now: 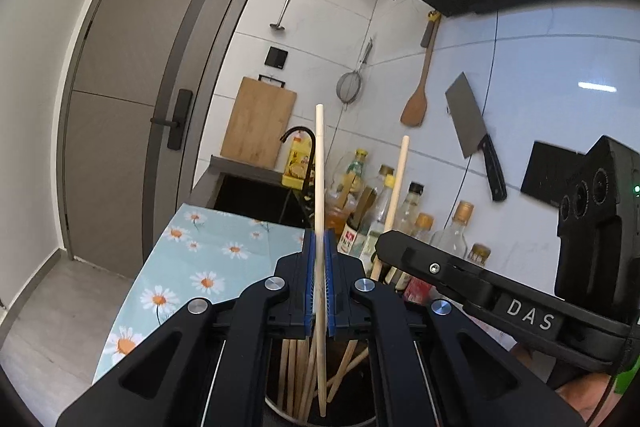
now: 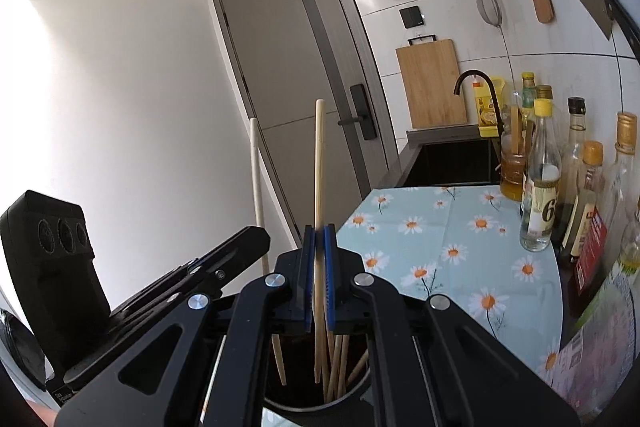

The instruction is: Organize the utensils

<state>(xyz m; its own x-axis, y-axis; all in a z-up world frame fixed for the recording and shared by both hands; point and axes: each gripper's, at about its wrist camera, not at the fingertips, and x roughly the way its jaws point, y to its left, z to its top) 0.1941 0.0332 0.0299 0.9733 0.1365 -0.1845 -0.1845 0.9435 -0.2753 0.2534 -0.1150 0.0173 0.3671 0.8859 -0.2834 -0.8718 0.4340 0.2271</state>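
Note:
My left gripper (image 1: pixel 319 239) is shut on a pale wooden chopstick (image 1: pixel 319 167) that stands upright, its lower end down in a dark round holder (image 1: pixel 280 409) with several other chopsticks (image 1: pixel 294 371). My right gripper (image 2: pixel 319 235) is shut on a second chopstick (image 2: pixel 319 163), also upright, its tip inside the same holder (image 2: pixel 352 401). Each gripper shows in the other's view: the right one (image 1: pixel 390 241) with its chopstick (image 1: pixel 396 187) at the right, the left one (image 2: pixel 256 239) with its chopstick (image 2: pixel 256 179) at the left. Both grippers hang just above the holder.
A daisy-print cloth (image 2: pixel 452 247) covers the counter. Several bottles (image 2: pixel 540 179) stand along the tiled wall. A black sink (image 2: pixel 452 163) with a black tap (image 2: pixel 476 79) lies beyond. A cutting board (image 2: pixel 432 83), strainer, wooden spatula and cleaver (image 1: pixel 472 123) hang on the wall.

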